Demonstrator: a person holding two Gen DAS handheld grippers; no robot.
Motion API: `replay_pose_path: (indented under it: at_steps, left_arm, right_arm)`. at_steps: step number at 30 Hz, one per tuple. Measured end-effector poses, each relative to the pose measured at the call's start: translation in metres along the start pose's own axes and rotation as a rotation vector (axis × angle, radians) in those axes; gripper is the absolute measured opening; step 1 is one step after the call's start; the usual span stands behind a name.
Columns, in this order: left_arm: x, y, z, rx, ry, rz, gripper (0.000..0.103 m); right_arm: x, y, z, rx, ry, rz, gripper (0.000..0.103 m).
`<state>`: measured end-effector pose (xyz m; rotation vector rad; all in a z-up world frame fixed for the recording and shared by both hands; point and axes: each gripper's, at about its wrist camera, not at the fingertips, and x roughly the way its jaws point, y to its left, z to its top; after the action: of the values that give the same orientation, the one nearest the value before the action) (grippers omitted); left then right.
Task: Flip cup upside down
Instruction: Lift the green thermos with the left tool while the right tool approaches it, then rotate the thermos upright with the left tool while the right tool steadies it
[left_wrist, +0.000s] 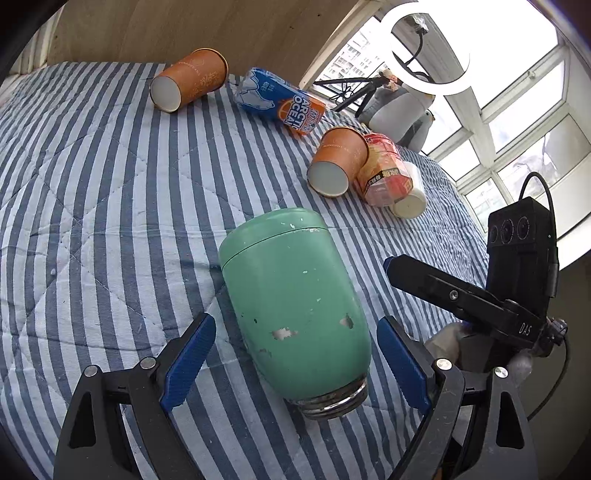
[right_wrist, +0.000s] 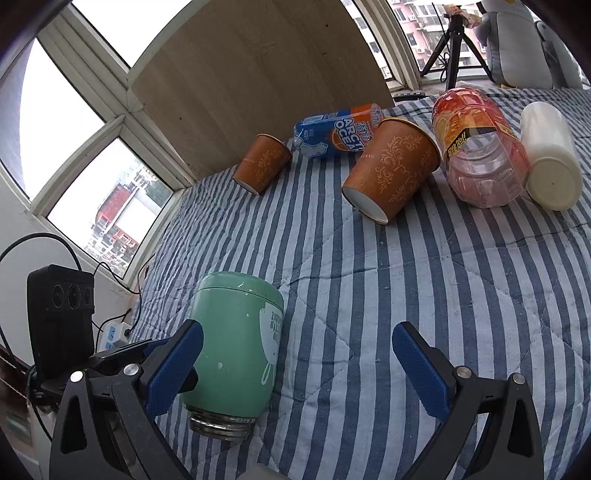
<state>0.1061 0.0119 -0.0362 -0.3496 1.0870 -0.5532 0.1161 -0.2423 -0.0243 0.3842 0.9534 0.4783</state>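
A mint green cup (left_wrist: 291, 306) with chipped paint lies on its side on the striped quilt (left_wrist: 92, 192), its threaded open mouth toward the camera. My left gripper (left_wrist: 295, 354) is open, its blue pads (left_wrist: 188, 363) on either side of the cup, apart from it. In the right wrist view the green cup (right_wrist: 236, 343) lies at the lower left. My right gripper (right_wrist: 299, 363) is open; its left pad (right_wrist: 173, 371) is in front of the cup, and bare quilt (right_wrist: 406, 280) lies between the fingers.
Two orange paper cups (left_wrist: 190, 79) (left_wrist: 338, 160) lie on their sides farther back, with a blue Arctic Ocean bottle (left_wrist: 277, 99), a red-labelled clear bottle (left_wrist: 384, 170) and a white bottle (left_wrist: 410, 201). A ring light (left_wrist: 430, 48) and windows stand behind the bed.
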Motion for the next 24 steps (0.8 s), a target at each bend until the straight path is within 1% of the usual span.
replay_pose_path:
  at_steps: [3,5,13,17,20,21,24]
  left_arm:
    - [-0.002,0.004,-0.001,0.003,0.008,-0.011,0.091]
    - [-0.001,0.005,-0.001,0.002,0.008,-0.015,0.091]
    - [0.004,0.005,-0.001,-0.005,0.017,-0.056,0.091]
    - [0.009,0.003,0.003,-0.002,0.025,-0.075,0.088]
    - [0.014,0.001,0.005,0.010,0.040,-0.083,0.084]
    - [0.015,0.001,0.006,0.010,0.042,-0.081,0.083]
    - [0.017,0.003,0.009,0.005,0.045,-0.088,0.083]
  right_arm:
    - [0.014,0.008,0.006,-0.004,0.064,0.045,0.101]
    - [0.023,0.015,0.008,-0.021,0.101,0.059,0.101]
    - [0.055,0.035,0.013,-0.060,0.211,0.084,0.101]
    - [0.064,0.042,0.015,-0.092,0.235,0.077,0.100]
    - [0.071,0.043,0.017,-0.096,0.259,0.078,0.090]
    - [0.073,0.043,0.017,-0.094,0.270,0.084,0.086]
    - [0.080,0.044,0.017,-0.088,0.292,0.103,0.079]
